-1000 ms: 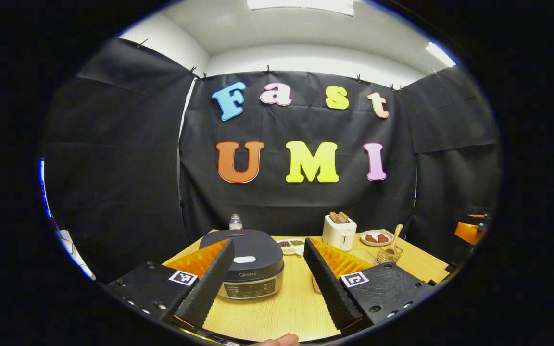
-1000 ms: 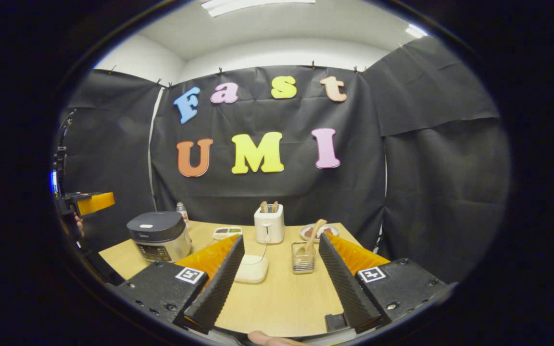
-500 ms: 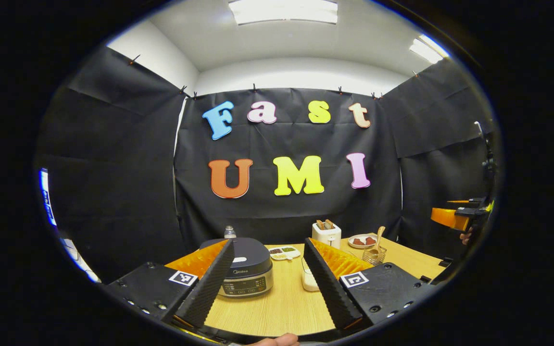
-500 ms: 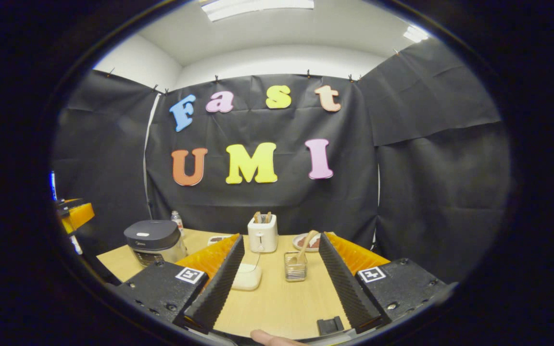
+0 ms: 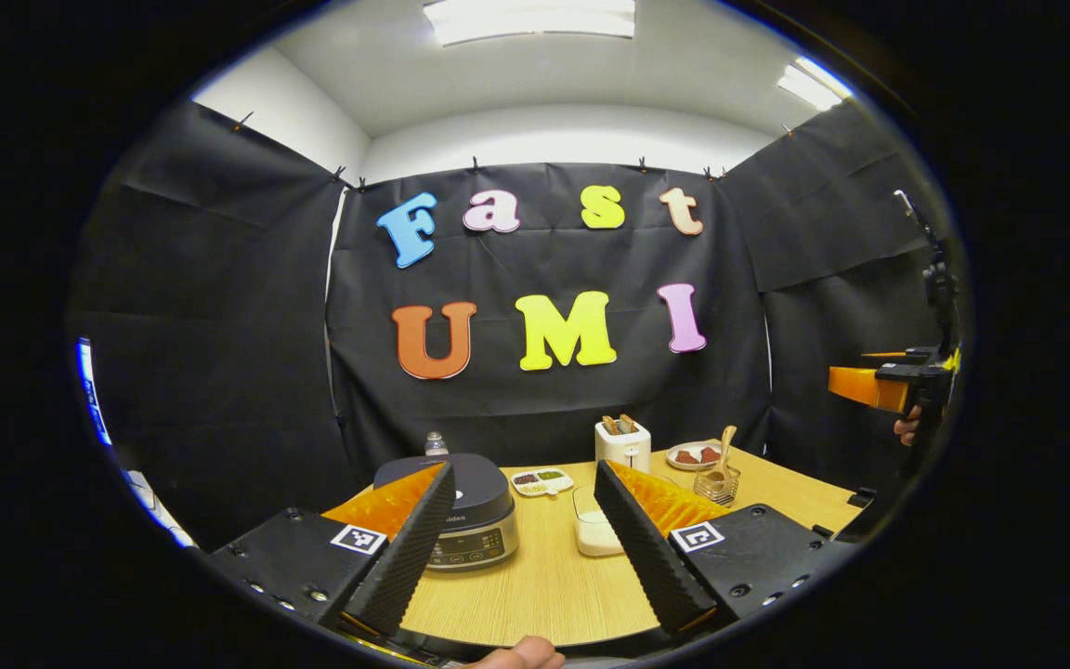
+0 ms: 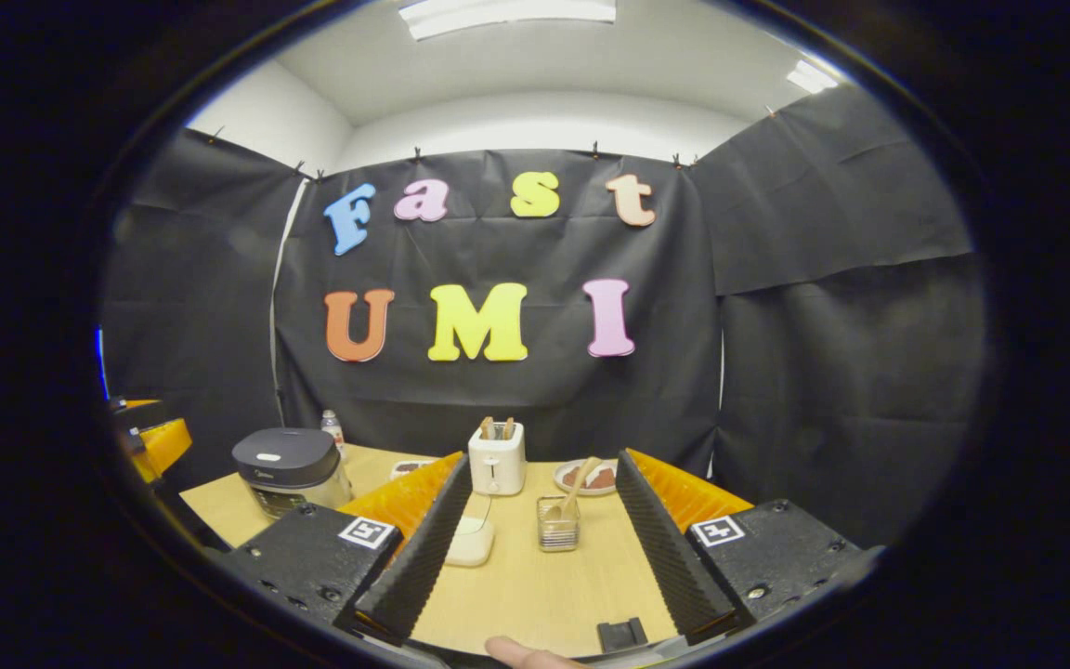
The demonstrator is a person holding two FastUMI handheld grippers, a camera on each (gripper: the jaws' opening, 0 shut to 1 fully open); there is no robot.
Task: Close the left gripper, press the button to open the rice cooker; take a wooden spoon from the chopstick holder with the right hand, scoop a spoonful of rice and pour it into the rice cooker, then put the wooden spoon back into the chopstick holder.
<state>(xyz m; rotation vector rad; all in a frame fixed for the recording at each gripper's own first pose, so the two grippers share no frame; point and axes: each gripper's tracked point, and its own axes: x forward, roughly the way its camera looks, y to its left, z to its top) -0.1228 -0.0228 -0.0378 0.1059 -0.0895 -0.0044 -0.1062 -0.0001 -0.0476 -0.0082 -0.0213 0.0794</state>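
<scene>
My left gripper view looks level across the table [image 5: 535,595] from its near edge toward the back wall, rice cooker [image 5: 470,506] nearest at 11 o'clock. My right gripper view faces the same wall from farther right, chopstick holder [image 6: 557,523] at 12 o'clock. Both 2 views share the toaster [image 6: 496,460].

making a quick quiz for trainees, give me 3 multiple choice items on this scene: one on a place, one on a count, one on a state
1. Where does the wooden spoon stand?
A. in the chopstick holder
B. in the toaster
C. on the rice cooker

2. How many bottles stand on the table?
A. none
B. one
C. three

3. The rice cooker lid is:
A. open
B. removed
C. shut

Answers:
1 A, its handle rises from the holder.
2 B, a single bottle behind the cooker.
3 C, the lid lies flat on the body.
</scene>
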